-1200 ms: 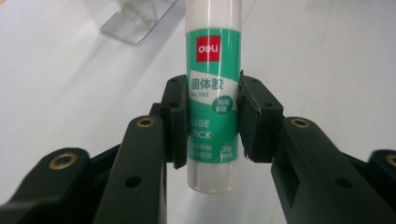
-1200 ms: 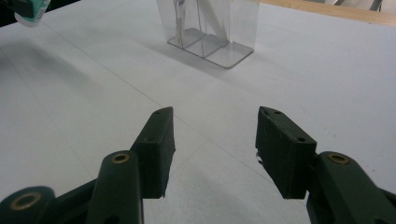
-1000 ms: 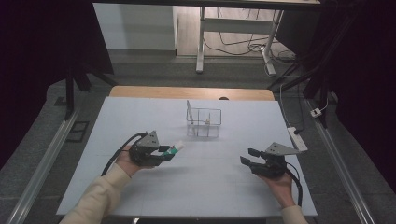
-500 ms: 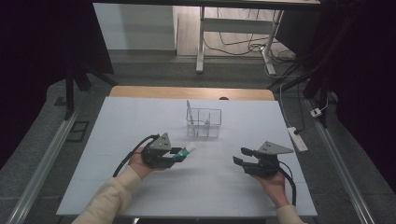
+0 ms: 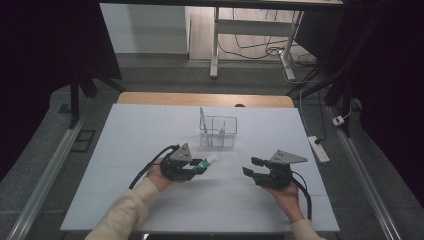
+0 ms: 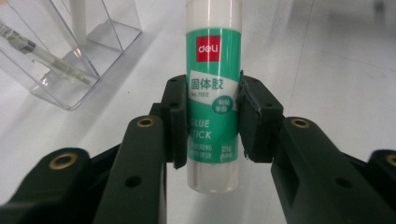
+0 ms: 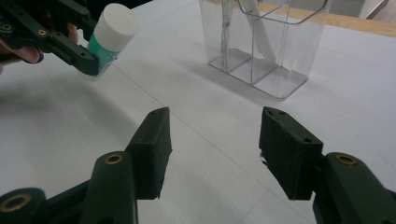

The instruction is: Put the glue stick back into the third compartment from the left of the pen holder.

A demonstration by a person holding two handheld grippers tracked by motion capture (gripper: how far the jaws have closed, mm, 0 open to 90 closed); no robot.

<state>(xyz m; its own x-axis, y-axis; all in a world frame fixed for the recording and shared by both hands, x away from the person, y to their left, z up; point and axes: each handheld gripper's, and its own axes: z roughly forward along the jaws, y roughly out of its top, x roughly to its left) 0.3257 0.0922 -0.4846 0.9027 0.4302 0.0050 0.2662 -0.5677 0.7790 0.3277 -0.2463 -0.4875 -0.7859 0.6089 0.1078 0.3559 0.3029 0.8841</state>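
A green and white glue stick [image 6: 212, 93] with a white cap lies between the pads of my left gripper [image 6: 210, 123], which is shut on it. From above, the left gripper [image 5: 199, 166] holds the glue stick [image 5: 206, 162] above the table, in front of the clear organiser [image 5: 218, 131]. My right gripper [image 7: 212, 149] stands open with nothing between its jaws, which have just been opening. In the high view the right gripper [image 5: 252, 166] is at the right, pointing left towards the glue stick [image 7: 109, 35].
The clear plastic organiser [image 7: 266, 42] has compartments holding a pen [image 6: 44, 58] and a white item [image 7: 257, 18]. A white sheet [image 5: 150, 125] covers the table. A white power strip [image 5: 318, 148] lies at the right edge.
My left gripper has carried the glue stick to the right, towards the middle of the table. My right gripper has shifted left a little, and its jaws stand slightly wider.
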